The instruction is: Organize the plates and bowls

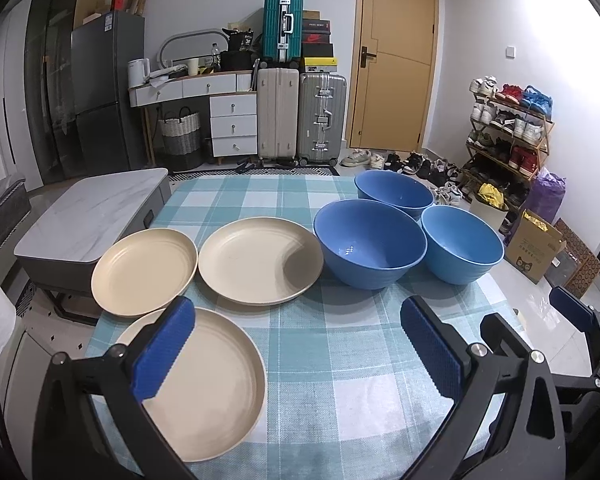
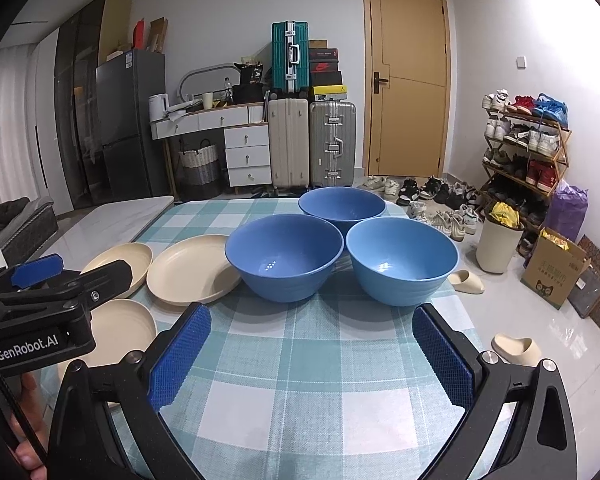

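Three cream plates lie on the checked tablecloth [image 1: 332, 344]: a near plate [image 1: 216, 384], a left plate [image 1: 144, 272] and a middle plate [image 1: 260, 266]. Three blue bowls stand to their right: a near-left bowl [image 1: 370, 242], a near-right bowl [image 1: 462, 244] and a far bowl [image 1: 394, 191]. My left gripper [image 1: 300, 348] is open and empty, its left finger over the near plate. My right gripper [image 2: 312, 356] is open and empty, just in front of the bowls [image 2: 284, 256] [image 2: 402, 264] [image 2: 342, 204]. The plates [image 2: 192, 274] show at the left of the right wrist view.
A grey coffee table [image 1: 88, 216] stands left of the table. Beyond are a dresser, suitcases [image 1: 300, 120] and a door. On the right floor are a shoe rack [image 2: 528, 148], a bin [image 2: 498, 244], a cardboard box [image 2: 556, 272] and slippers [image 2: 516, 348].
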`<action>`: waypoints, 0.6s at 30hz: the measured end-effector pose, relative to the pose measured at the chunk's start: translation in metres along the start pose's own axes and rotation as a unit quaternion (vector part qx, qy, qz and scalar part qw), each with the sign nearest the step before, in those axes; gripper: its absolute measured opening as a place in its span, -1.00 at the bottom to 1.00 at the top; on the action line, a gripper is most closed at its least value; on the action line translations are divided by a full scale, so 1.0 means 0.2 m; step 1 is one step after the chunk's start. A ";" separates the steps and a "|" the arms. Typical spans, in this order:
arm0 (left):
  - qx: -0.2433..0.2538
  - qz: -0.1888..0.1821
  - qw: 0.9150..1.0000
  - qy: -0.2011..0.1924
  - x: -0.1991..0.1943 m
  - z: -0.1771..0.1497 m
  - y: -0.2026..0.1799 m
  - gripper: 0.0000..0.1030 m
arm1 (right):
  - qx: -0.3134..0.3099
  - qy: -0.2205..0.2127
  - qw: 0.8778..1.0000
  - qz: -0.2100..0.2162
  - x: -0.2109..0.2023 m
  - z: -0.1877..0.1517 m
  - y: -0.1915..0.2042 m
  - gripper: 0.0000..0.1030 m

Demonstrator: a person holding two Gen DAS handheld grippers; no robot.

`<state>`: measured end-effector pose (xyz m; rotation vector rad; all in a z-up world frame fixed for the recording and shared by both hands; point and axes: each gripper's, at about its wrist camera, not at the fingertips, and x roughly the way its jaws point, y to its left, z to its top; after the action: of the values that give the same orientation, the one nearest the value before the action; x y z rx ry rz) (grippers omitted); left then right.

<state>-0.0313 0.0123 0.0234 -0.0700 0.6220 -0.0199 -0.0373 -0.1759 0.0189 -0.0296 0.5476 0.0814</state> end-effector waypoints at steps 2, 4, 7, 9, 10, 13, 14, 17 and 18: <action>-0.001 0.000 1.000 0.000 0.00 0.00 0.00 1.00 | -0.001 0.000 1.000 -0.002 0.00 0.00 0.00 0.99; 0.000 0.000 1.000 0.000 0.00 0.00 0.00 1.00 | -0.002 0.001 1.000 -0.002 0.00 0.00 0.00 0.99; 0.000 0.000 1.000 0.000 0.00 -0.01 0.00 1.00 | 0.000 0.000 1.000 -0.002 0.00 0.00 0.00 0.99; 0.000 0.000 1.000 0.001 0.00 -0.01 0.00 1.00 | -0.001 0.000 1.000 -0.001 0.00 0.00 0.00 0.99; 0.000 0.001 1.000 0.002 0.00 -0.01 0.00 1.00 | 0.000 0.001 1.000 -0.001 0.00 0.00 0.00 0.99; -0.002 0.001 1.000 0.002 0.00 -0.02 0.01 1.00 | 0.003 0.002 1.000 -0.001 0.00 0.00 -0.01 0.99; -0.003 0.001 1.000 0.004 0.00 -0.02 0.01 1.00 | 0.004 0.002 1.000 0.000 0.00 0.00 -0.01 0.99; -0.003 0.001 1.000 0.004 0.01 -0.03 0.01 1.00 | 0.004 0.004 1.000 0.000 0.00 -0.01 -0.02 0.99; -0.003 0.001 1.000 0.004 0.01 -0.03 0.01 1.00 | 0.004 0.004 1.000 0.000 0.00 -0.01 -0.02 0.99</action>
<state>-0.0335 0.0144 0.0184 -0.0760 0.6298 -0.0168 -0.0380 -0.1794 0.0167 -0.0217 0.5551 0.0796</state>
